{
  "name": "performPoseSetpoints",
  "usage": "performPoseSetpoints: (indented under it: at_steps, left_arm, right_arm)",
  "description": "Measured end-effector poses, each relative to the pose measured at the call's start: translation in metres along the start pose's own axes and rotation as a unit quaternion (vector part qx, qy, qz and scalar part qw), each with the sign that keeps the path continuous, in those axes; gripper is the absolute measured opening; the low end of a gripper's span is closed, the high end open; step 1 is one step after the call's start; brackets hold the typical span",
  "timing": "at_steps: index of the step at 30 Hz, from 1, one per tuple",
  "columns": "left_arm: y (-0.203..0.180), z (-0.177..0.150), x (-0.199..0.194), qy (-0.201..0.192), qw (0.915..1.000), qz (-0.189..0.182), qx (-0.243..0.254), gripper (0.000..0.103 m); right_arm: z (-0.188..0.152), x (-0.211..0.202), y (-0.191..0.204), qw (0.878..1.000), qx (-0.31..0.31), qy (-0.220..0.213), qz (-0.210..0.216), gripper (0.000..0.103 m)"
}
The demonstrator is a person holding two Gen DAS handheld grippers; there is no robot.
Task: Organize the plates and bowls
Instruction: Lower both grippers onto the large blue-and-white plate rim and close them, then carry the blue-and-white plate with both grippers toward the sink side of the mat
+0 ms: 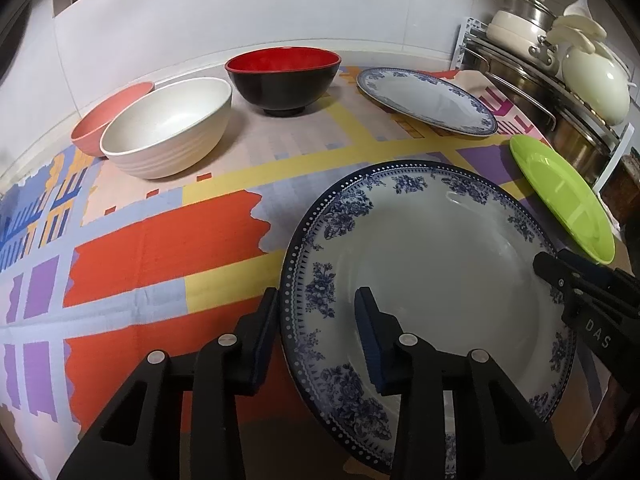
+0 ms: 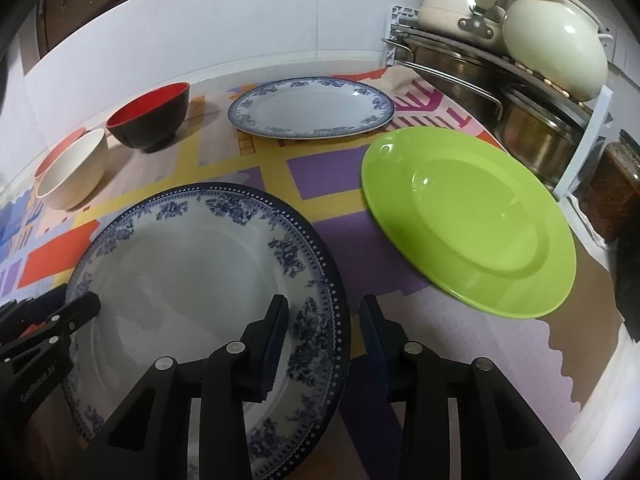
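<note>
Big and blue-flowered, the nearest plate [image 1: 432, 264] sits at the front edge of the bench, and both grippers straddle its rim. On its left side the left gripper [image 1: 316, 300] has one finger outside the rim and one finger over the white inside. On its right side the right gripper [image 2: 324, 308] does the same. The rim is between each pair of fingers, but I cannot tell if the pads press on it yet, because a gap shows around the rim in both views. Going left to right along the back of the bench, a pink bowl [image 1: 108, 120] and a cream bowl [image 1: 168, 132] touch each other, then comes a black bowl with a red inside [image 1: 284, 76], then a second blue-flowered plate [image 1: 424, 98]. Over by the right edge lies a green plate [image 2: 472, 216], next to a rack of pots [image 2: 500, 80]. Nothing is stacked yet, so I think the job has only just begun: the plates still need to go in one pile and the bowls in another. Both grippers point slanting down at the near plate from the front, one on each side, ready to lift it together.
</note>
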State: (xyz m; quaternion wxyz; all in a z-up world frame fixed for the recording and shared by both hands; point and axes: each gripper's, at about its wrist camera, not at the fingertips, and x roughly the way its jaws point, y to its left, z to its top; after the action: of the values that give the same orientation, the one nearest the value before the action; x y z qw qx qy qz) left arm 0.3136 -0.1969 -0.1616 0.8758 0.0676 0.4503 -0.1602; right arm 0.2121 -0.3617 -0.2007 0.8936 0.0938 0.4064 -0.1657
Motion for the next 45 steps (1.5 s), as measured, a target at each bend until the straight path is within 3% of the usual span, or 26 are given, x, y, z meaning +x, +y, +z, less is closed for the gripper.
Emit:
performPoseSetpoints:
  at_steps: [21, 31, 45]
  left_arm:
    - [0.018, -0.002, -0.017, -0.005, 0.9999, 0.002, -0.01, 0.035]
    - [0.064, -0.012, -0.052, -0.031, 0.998, 0.024, -0.05, 0.035]
    - [0.143, -0.041, -0.1, -0.056, 0.9894, 0.082, -0.106, 0.035]
  right_arm:
    - [0.006, -0.011, 0.017, 0.999, -0.032, 0.01, -0.009, 0.033]
    - [0.012, -0.037, 0.058, 0.998, -0.066, -0.014, 0.008, 0.033]
    - [0.007, -0.064, 0.142, 0.99, -0.115, -0.037, 0.066, 0.033]
